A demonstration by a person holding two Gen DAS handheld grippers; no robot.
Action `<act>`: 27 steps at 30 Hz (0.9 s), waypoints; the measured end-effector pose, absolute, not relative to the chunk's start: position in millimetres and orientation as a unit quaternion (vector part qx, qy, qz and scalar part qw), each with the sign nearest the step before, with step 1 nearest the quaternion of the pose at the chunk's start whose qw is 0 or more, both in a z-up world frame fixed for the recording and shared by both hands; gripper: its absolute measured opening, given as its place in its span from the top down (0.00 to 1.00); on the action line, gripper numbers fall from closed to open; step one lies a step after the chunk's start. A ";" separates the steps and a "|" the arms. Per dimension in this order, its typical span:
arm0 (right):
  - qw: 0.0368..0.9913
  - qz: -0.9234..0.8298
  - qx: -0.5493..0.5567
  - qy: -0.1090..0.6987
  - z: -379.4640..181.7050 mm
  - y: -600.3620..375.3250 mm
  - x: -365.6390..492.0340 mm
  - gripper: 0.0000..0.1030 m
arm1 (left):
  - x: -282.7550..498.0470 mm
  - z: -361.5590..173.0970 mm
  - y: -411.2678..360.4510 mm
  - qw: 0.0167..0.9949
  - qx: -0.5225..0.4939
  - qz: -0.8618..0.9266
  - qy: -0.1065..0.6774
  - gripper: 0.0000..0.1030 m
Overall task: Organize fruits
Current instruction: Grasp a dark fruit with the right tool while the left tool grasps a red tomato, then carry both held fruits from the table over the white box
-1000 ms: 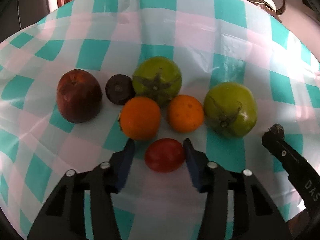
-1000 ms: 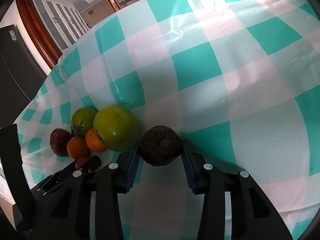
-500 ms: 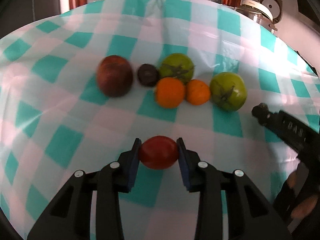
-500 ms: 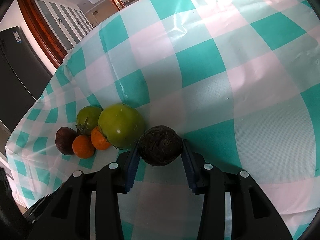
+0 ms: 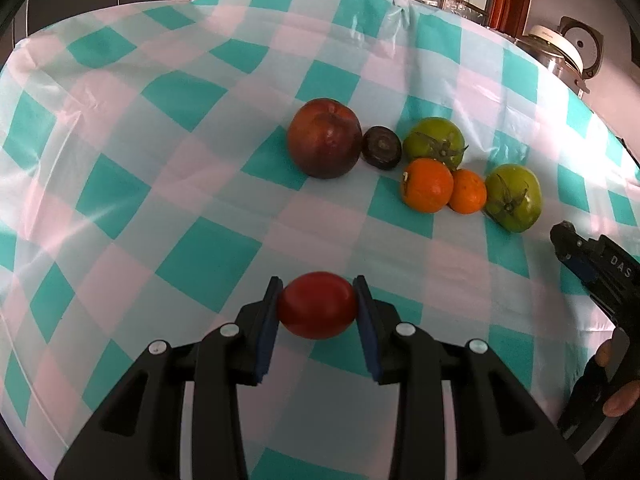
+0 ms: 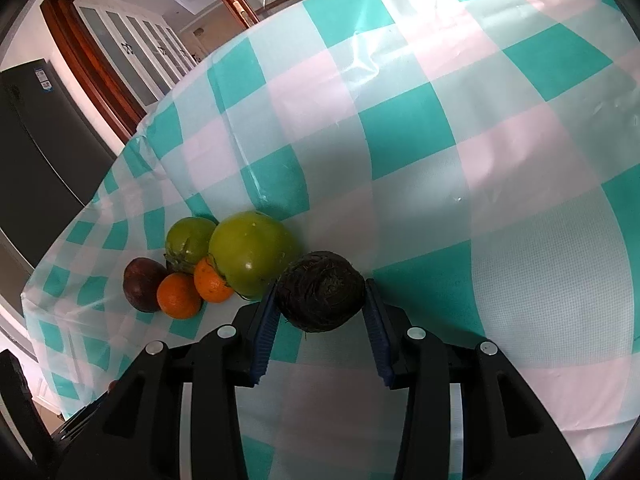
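My left gripper (image 5: 317,308) is shut on a small red tomato (image 5: 317,305), held above the checked cloth, well short of the fruit cluster. That cluster holds a dark red apple (image 5: 324,143), a small dark round fruit (image 5: 382,147), two green persimmons (image 5: 435,142) (image 5: 514,197) and two oranges (image 5: 426,185) (image 5: 467,197). My right gripper (image 6: 320,306) is shut on a dark rough brown fruit (image 6: 321,297), just right of the near green persimmon (image 6: 252,258). The right gripper's tip (image 5: 576,252) shows at the left view's right edge.
A teal, pink and white checked tablecloth (image 5: 200,184) covers the table. A white appliance (image 5: 560,46) stands beyond the far right edge. Wooden door frames (image 6: 92,52) and a dark cabinet (image 6: 40,140) lie behind. A hand (image 5: 616,380) holds the right tool.
My left gripper closed on the red tomato and drew it back and leftward away from the cluster, which now sits farther off to the right. The right gripper stayed put with the brown fruit.
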State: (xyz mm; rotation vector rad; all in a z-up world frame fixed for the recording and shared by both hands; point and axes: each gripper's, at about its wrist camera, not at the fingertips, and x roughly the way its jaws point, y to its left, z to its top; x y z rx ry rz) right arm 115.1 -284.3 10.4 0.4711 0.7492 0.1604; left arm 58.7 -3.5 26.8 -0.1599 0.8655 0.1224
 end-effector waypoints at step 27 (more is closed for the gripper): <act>0.883 0.209 0.202 0.369 31.2 -163.9 -81.3 0.60 | -165.3 59.6 72.6 0.940 -0.075 0.118 0.312 0.65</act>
